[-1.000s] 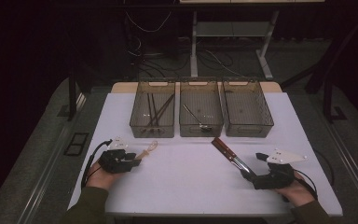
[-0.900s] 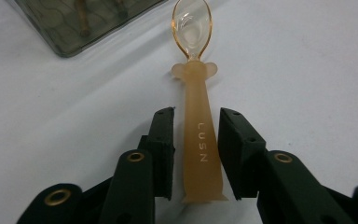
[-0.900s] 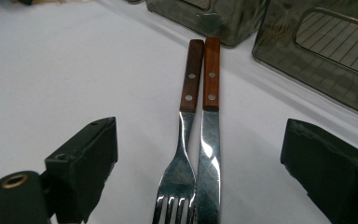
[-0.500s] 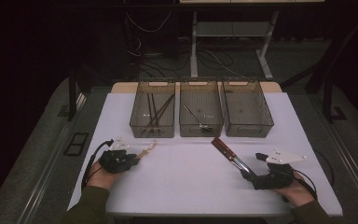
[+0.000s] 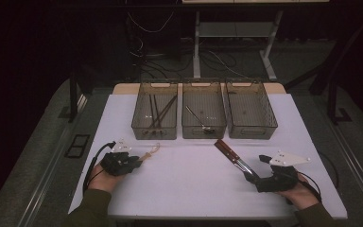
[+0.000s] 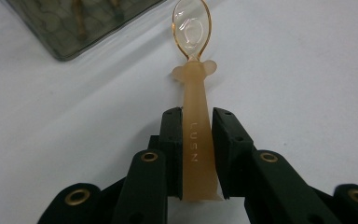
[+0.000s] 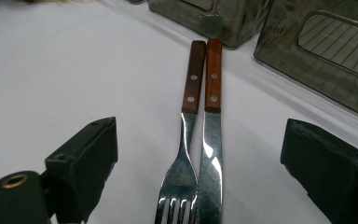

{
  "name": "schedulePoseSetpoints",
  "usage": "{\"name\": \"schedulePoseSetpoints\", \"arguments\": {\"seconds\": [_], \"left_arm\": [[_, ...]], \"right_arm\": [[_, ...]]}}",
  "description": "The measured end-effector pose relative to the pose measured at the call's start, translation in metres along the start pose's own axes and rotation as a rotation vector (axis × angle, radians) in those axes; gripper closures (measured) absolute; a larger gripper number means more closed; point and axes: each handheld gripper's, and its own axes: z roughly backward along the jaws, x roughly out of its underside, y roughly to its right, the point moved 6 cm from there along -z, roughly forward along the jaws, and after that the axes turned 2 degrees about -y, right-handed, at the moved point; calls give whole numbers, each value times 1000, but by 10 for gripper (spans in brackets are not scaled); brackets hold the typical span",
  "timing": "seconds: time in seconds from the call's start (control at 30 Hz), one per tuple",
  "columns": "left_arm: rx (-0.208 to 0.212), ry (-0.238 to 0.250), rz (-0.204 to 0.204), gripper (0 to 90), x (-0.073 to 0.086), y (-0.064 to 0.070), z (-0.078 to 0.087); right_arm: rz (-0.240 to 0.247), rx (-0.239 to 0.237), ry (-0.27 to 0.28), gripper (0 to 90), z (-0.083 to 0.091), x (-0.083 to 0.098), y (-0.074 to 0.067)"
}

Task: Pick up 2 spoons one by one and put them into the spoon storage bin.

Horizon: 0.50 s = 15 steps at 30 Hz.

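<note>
Left gripper (image 6: 196,154): we see it clenched on the spoon (image 6: 194,107), handle between the pads, having just closed; bowl points toward the bins for a lift.
Right gripper (image 7: 200,158): released, jaws wide astride fork (image 7: 185,140) and knife (image 7: 212,140), short of the bins.
Bins (image 5: 204,135): beyond, awaiting sorted cutlery, we judge.

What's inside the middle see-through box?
Inside the middle bin, one slim metal utensil lies slanted on the mesh floor. Its end near the front wall is too small to identify. Nothing else is visible in there.
</note>
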Motion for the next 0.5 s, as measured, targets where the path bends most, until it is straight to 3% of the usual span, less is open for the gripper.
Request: {"name": "schedulePoseSetpoints", "arguments": {"seconds": [0.37,0.5], "left_arm": [[18,28,-21,734,-7,9,4],[33,59,-22,734,-13,14,6]], "right_arm": [[13,-6,5,112,1,-2,-2],[12,-8,3,112,1,-2,-2]]}}
